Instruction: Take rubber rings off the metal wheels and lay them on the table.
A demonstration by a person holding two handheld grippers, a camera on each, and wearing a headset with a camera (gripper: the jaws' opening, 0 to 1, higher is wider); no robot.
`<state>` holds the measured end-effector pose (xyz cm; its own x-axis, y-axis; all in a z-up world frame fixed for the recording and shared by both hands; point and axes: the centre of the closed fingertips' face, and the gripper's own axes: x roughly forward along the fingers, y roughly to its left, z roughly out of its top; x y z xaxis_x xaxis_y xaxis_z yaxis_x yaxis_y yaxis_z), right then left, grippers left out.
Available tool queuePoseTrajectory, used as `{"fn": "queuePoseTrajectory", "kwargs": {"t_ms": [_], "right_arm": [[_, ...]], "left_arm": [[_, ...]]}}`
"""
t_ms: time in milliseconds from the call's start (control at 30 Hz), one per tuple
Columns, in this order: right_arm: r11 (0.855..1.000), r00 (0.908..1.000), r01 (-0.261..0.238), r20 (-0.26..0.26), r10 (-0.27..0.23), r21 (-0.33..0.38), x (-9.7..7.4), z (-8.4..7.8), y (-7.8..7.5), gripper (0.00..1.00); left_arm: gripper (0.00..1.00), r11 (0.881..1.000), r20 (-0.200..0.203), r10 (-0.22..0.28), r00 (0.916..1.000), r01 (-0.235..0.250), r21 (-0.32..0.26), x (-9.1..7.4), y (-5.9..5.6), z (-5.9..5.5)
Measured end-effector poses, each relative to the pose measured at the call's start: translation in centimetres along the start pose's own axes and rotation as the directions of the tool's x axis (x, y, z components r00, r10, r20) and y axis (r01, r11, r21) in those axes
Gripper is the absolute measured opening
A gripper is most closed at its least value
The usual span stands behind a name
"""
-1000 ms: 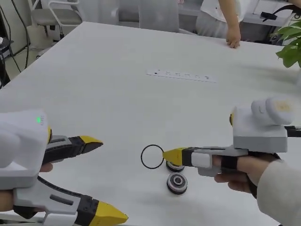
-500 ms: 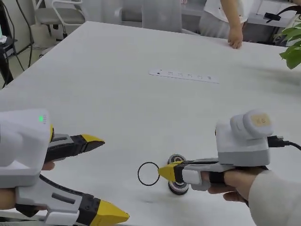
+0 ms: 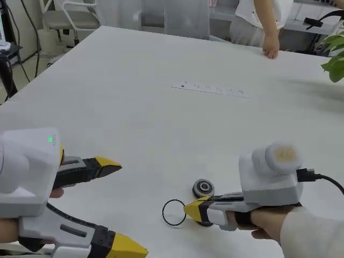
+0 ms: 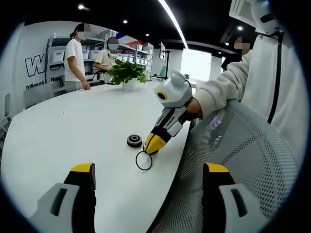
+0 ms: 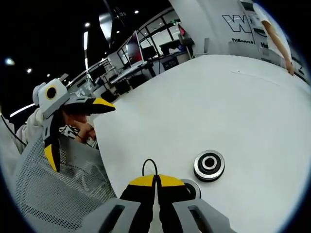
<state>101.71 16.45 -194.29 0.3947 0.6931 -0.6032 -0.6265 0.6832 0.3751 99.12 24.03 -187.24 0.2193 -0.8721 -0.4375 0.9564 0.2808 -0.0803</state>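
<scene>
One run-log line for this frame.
right tongs: shut on rubber ring | left tongs: open, empty | wheel: on table | second wheel: by right tongs

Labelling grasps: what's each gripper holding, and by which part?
Right gripper is shut on the rubber ring, pinching its near edge. Left gripper is open, holding nothing.

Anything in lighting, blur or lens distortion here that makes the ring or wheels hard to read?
Head view: even soft light, sharp; rubber ring and wheel clear, faint shadows. Left gripper view: fisheye curves the table, window blown out. Right gripper view: dark ceiling, second wheel half hidden behind the shut right gripper.
</scene>
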Motion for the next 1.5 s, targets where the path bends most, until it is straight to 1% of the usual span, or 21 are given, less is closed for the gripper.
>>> {"fn": "queuePoseTrajectory", "kwargs": {"t_ms": [100, 367, 600, 667, 867, 1133, 1300, 1400, 1500], "right_arm": [[1.000, 1.0000, 0.007, 0.007, -0.006, -0.010, 0.1, 0.1, -0.1, 0.00], [0.999, 1.0000, 0.006, 0.003, -0.006, -0.049, 0.3, -0.1, 0.0, 0.01], [0.999, 1.0000, 0.001, -0.008, -0.002, -0.051, 0.4, -0.2, 0.0, 0.02], [0.998, 0.9999, 0.006, -0.012, -0.007, -0.061, 0.4, -0.3, -0.1, 0.04], [0.995, 0.9999, 0.013, -0.009, -0.014, -0.094, 0.2, -0.1, -0.1, 0.06], [0.995, 0.9997, 0.025, 0.005, -0.024, -0.101, 0.0, 0.4, -0.4, 0.06], [0.993, 0.9996, 0.021, 0.021, -0.019, -0.119, -0.4, 1.2, -0.1, 0.07], [0.993, 0.9991, 0.013, 0.043, -0.008, -0.116, -0.7, 1.9, 0.2, 0.08], [0.991, 0.9972, 0.016, 0.075, -0.006, -0.131, -1.2, 2.8, 0.3, 0.08]], "left_arm": [[0.90, 1.000, 0.002, 0.000, 1.0000, 0.000, -0.002, 0.0, 0.0, 0.0], [0.89, 1.000, 0.001, 0.001, 1.0000, -0.001, -0.005, 0.0, 0.0, 0.0], [0.89, 1.000, -0.003, 0.003, 1.0000, -0.003, -0.007, -0.1, 0.0, -0.1], [0.89, 1.000, -0.004, 0.003, 1.0000, -0.003, -0.007, -0.1, 0.0, -0.1], [0.89, 1.000, -0.006, 0.003, 1.0000, -0.003, -0.007, -0.1, 0.0, -0.1], [0.89, 1.000, -0.010, 0.001, 0.9999, -0.001, -0.007, -0.1, -0.1, -0.2], [0.89, 1.000, -0.012, 0.001, 0.9999, -0.001, -0.006, -0.1, -0.1, -0.3], [0.89, 1.000, -0.012, 0.001, 0.9999, -0.001, -0.007, -0.1, -0.1, -0.3], [0.89, 1.000, -0.011, 0.002, 0.9999, -0.002, -0.007, -0.1, -0.1, -0.2]]}}
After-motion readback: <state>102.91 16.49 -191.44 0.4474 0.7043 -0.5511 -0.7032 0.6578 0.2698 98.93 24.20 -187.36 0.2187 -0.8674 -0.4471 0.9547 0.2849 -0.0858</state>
